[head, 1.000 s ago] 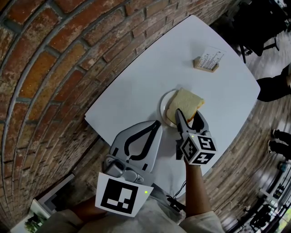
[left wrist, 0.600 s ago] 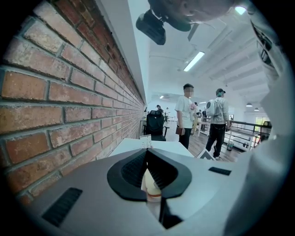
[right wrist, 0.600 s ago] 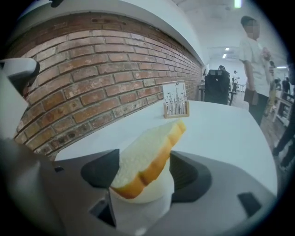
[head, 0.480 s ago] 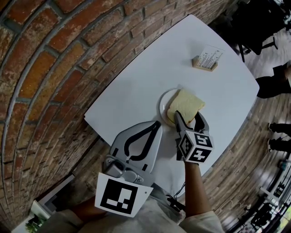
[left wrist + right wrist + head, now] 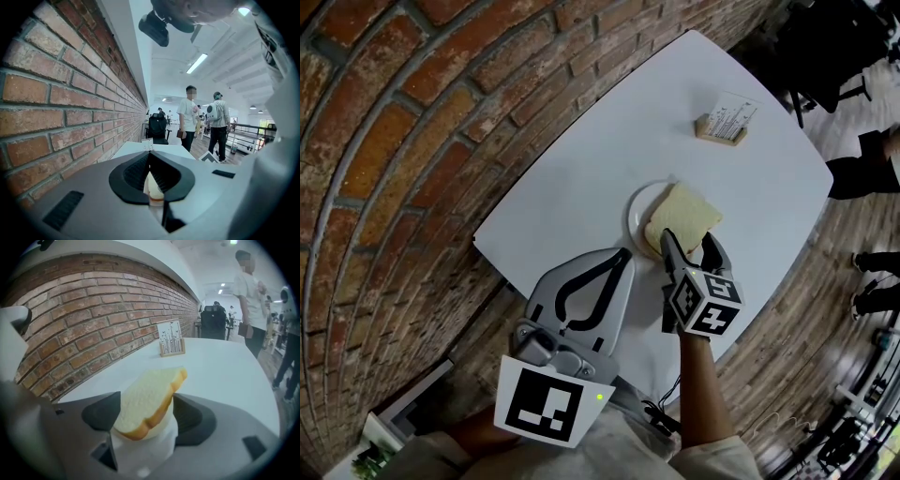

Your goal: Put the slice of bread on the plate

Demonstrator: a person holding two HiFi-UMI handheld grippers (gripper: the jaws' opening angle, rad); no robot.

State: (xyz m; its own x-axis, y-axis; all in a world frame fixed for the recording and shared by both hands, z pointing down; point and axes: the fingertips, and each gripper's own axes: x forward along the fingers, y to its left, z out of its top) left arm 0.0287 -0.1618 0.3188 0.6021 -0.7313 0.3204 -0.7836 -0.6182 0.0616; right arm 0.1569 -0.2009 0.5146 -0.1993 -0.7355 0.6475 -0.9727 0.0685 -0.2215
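- Table (image 5: 581,178): one white top with rounded corners. Its left edge runs along the brick wall (image 5: 384,141).
- Plate (image 5: 636,220): one, white and round. It sits about midway along the table, nearer the near edge than the far edge.
- Slice of bread (image 5: 684,214): one.
  - It lies over the side of the plate away from the wall and overhangs the rim there. A crescent of plate is left bare on the wall side.
  - Its long axis runs from the near edge towards the far edge, in line with the gripper that has it.
  - One end faces that gripper and the other points towards the card holder.
  - It sits tilted rather than flat, with brown crust showing along its right side and near end.
  - Whether its underside rests on the plate cannot be told.
- Right gripper (image 5: 689,244): its two jaws stand either side of the near end of the slice, each dark pad against one edge of it, so the claw is clamped on the bread. The marker cube (image 5: 705,302) rides behind the jaws.
- Left gripper (image 5: 624,255): it is held over the near edge, beside the plate but apart from it. Its jaws meet at the tips with nothing between them.
- Card holder (image 5: 724,122): one, a small wooden block with a printed card upright in it. It stands close to the far edge, well apart from the plate.
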